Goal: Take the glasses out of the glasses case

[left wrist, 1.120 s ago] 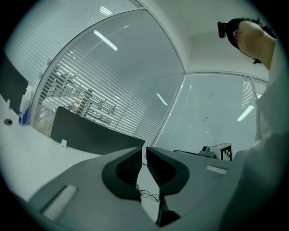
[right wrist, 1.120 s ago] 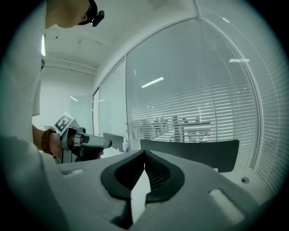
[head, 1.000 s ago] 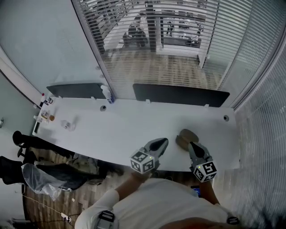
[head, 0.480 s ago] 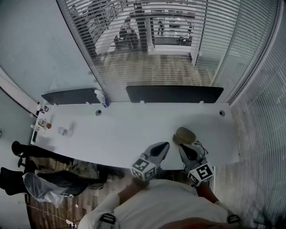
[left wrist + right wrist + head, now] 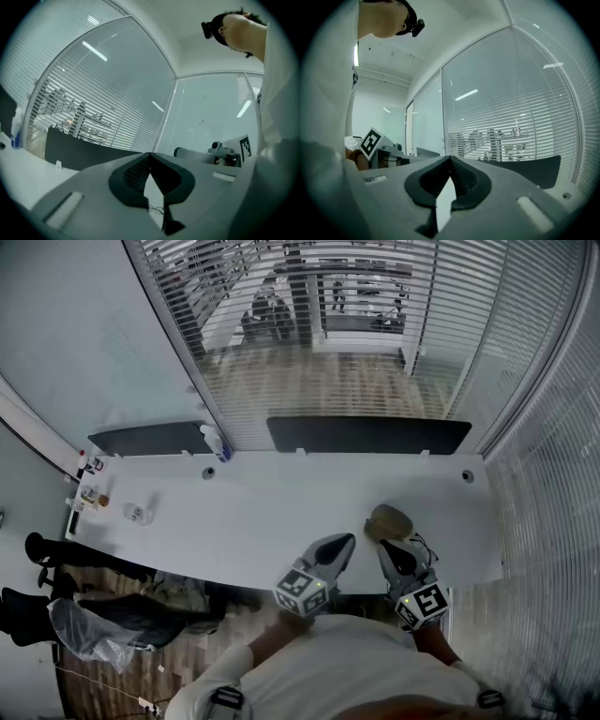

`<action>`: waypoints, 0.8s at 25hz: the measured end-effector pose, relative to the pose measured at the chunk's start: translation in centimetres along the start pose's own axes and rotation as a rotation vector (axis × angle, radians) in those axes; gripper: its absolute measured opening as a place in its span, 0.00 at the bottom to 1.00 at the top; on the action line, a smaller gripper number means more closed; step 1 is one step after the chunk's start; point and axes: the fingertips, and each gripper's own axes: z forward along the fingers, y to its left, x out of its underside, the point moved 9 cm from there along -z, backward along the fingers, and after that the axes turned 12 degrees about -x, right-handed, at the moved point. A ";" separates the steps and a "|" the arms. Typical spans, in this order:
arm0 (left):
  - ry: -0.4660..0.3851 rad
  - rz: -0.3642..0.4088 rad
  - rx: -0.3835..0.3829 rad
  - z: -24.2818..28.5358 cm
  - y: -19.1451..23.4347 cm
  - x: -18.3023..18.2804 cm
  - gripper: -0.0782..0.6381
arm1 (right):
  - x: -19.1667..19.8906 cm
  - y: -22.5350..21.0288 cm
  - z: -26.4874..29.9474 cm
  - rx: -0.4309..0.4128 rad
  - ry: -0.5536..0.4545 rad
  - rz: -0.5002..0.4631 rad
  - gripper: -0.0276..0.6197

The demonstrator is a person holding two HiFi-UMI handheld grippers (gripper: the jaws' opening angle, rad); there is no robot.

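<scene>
item: glasses case [image 5: 389, 520], tan, rounded, on white bench [image 5: 253, 512] near front edge. thin wire glasses [image 5: 156, 209] lie out beside it; probably light, fragile, best taken at the bridge. left gripper [image 5: 343, 541], right gripper [image 5: 384, 547]: jaws closed, empty.

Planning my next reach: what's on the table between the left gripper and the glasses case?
Nothing; the head view shows only bare white table between the left gripper and the glasses case.
</scene>
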 end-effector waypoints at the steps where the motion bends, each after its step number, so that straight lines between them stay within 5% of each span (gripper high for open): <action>1: 0.000 0.000 0.001 0.0 0.0 0.0 0.11 | 0.0 0.1 0.0 -0.005 0.000 -0.005 0.04; 20: 0.013 -0.025 0.019 0.0 0.1 0.4 0.11 | -0.1 0.5 -0.1 -0.028 -0.021 -0.012 0.04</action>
